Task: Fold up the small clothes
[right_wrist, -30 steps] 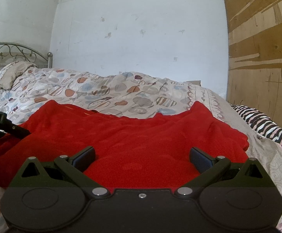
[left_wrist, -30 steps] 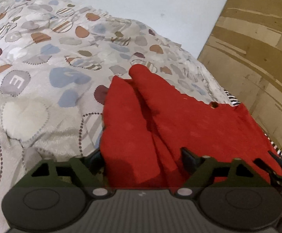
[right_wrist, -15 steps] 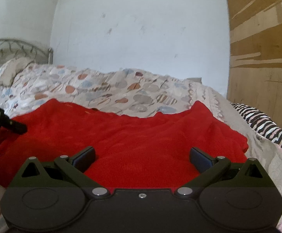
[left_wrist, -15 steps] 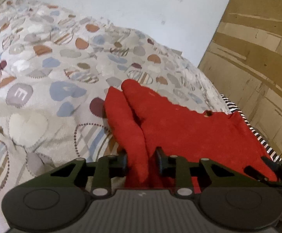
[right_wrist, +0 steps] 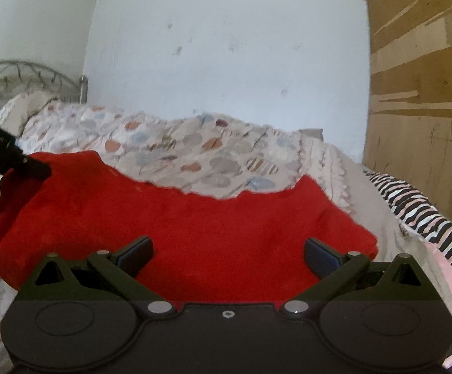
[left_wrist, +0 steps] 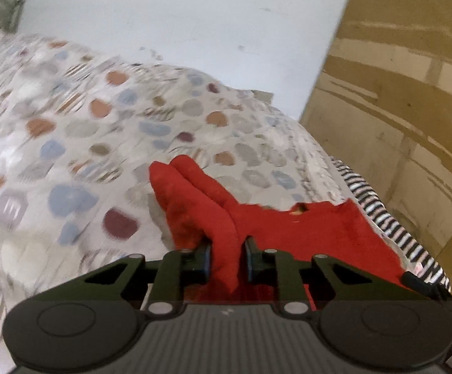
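Fingers of the left gripper [left_wrist: 226, 257], having just been closing, pinch a fold of the red garment [left_wrist: 303, 233] between them. Right gripper [right_wrist: 227, 251] fingers stand wide apart just over the same cloth, which is spread on the patterned bed [right_wrist: 194, 146].

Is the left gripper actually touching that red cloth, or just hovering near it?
Touching. In the left wrist view the left gripper, whose jaws have just been closing, pinches a raised fold of the red cloth, with fabric filling the space between both pads.
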Demonstrator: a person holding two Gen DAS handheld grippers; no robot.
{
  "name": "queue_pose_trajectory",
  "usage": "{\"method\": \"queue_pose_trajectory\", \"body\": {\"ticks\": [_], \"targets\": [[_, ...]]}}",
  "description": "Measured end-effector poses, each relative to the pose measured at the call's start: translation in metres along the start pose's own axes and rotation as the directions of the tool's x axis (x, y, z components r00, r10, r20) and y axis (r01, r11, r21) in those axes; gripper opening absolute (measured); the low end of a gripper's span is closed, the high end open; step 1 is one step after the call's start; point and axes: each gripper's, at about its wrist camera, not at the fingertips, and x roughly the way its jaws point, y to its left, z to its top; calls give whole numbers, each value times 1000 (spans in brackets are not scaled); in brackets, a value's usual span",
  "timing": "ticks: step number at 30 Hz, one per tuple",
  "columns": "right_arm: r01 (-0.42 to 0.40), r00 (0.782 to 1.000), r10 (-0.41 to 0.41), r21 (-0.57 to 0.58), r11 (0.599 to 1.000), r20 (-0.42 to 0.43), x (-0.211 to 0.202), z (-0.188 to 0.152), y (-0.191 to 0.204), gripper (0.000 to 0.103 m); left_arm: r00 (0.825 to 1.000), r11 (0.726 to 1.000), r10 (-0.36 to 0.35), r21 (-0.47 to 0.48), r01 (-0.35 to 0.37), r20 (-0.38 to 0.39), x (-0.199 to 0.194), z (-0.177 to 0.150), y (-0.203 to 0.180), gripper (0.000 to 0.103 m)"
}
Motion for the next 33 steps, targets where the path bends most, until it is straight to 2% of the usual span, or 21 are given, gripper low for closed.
{"method": "queue_pose_trajectory", "body": {"ticks": [5, 8, 12, 15, 17, 21, 24, 25, 27, 29, 30, 32, 33], "targets": [[24, 999, -24, 1, 1000, 33, -20, 0, -20, 103, 996, 992, -44, 115, 53, -74, 23, 42, -64, 16], [82, 996, -81, -34, 996, 36, -33, -3, -32, 103, 990, 978, -88, 177, 108, -113, 45, 56, -111, 15], [143, 990, -142, -33, 989, 21, -46, -14, -49, 103, 975, 946, -158, 259, 195, -157, 71, 49, -171, 13], [159, 987, -159, -7, 987, -6, -51, -23, -58, 103, 960, 907, -159, 348, 235, -232, 94, 22, -205, 11], [164, 986, -164, 7, 986, -13, -54, -28, -61, 103, 949, 896, -155, 366, 252, -274, 105, 5, -210, 11], [169, 986, -169, 5, 986, -4, -59, -34, -62, 103, 957, 864, -157, 435, 252, -242, 100, -15, -206, 11], [166, 986, -166, 10, 986, -11, -53, -35, -63, 103, 958, 868, -172, 425, 256, -228, 92, -16, -203, 13], [169, 986, -169, 12, 986, -17, -50, -34, -62, 103, 957, 871, -181, 415, 264, -228, 91, -13, -202, 17], [176, 984, -175, 18, 984, -29, -45, -33, -61, 103, 952, 874, -203, 396, 282, -230, 88, -8, -200, 32], [182, 983, -181, 16, 983, -38, -42, -32, -59, 103, 949, 869, -224, 395, 298, -223, 81, -3, -200, 57], [186, 982, -185, 13, 983, -43, -41, -32, -58, 103, 950, 865, -230, 404, 299, -210, 74, -2, -201, 64], [188, 981, -187, 14, 982, -54, -39, -32, -59, 103, 957, 849, -248, 441, 289, -150, 55, -4, -204, 86], [187, 981, -186, 16, 982, -57, -38, -31, -60, 103, 959, 842, -259, 461, 282, -113, 45, -6, -204, 89]]}}
